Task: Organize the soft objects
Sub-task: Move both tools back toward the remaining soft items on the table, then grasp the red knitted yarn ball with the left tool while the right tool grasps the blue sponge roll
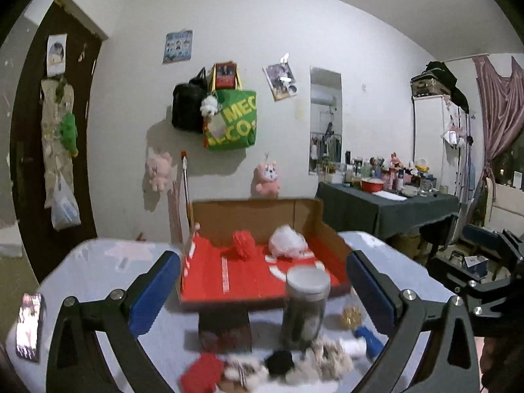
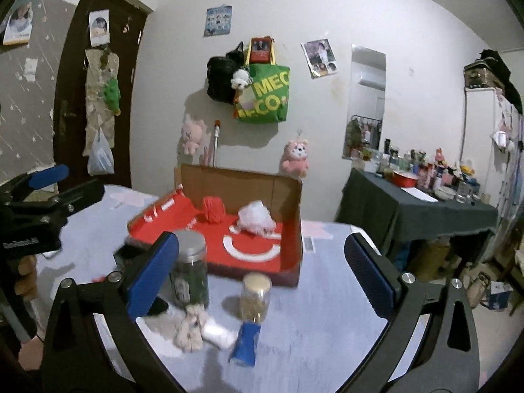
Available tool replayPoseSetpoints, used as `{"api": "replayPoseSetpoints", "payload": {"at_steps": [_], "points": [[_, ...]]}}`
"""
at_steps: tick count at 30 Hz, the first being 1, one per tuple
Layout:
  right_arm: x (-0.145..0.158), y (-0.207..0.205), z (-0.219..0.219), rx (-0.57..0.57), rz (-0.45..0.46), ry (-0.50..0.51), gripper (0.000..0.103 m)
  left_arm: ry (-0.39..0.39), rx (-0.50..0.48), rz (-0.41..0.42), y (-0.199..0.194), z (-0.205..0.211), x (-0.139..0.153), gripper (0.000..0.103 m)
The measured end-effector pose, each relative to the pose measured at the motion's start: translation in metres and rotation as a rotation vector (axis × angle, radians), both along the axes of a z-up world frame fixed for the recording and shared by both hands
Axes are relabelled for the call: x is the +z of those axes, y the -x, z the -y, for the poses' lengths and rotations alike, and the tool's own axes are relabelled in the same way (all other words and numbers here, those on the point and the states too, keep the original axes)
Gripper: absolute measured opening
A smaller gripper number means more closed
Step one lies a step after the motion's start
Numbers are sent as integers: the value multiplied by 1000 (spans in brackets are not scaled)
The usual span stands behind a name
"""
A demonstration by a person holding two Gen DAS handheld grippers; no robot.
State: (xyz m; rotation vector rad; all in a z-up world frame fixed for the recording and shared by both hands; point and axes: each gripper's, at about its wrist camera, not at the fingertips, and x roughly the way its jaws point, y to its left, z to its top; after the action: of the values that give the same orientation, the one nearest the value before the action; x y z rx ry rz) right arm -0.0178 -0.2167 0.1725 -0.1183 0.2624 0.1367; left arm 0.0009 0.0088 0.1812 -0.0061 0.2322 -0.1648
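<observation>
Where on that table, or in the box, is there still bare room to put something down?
The red box floor is bare in front of the red ball and white fluff. The table is bare right of the small jar. It is crowded around the tall jar.

- A dark jar with a silver lid (image 1: 306, 308) stands on the table (image 2: 327, 327) between the left jaws, toward their right side.
- A small clear jar with a tan lid (image 2: 256, 296) stands between the right jaws.
- A phone (image 1: 29, 326) lies outside the left jaws, to their left.
- A green tote bag (image 2: 266, 95) hangs on the wall far beyond the jaws.
- A mirror (image 1: 325, 121) hangs right of it.
</observation>
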Motion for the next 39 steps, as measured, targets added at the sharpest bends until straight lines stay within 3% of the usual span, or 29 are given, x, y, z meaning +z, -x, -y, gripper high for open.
{"api": "replayPoseSetpoints", "payload": {"at_steps": [9, 18, 26, 39], "points": [[-71, 12, 1, -59, -82, 11, 103, 0, 14, -128, 1, -2, -69, 103], [-129, -10, 7, -65, -241, -22, 103, -27, 22, -270, -13, -2, -124, 103], [-148, -23, 10, -65, -301, -38, 103, -30, 39, -316, -23, -13, -136, 103], [-155, -41, 17, -59, -347, -58, 103, -56, 72, -340, -37, -47, -126, 103]]}}
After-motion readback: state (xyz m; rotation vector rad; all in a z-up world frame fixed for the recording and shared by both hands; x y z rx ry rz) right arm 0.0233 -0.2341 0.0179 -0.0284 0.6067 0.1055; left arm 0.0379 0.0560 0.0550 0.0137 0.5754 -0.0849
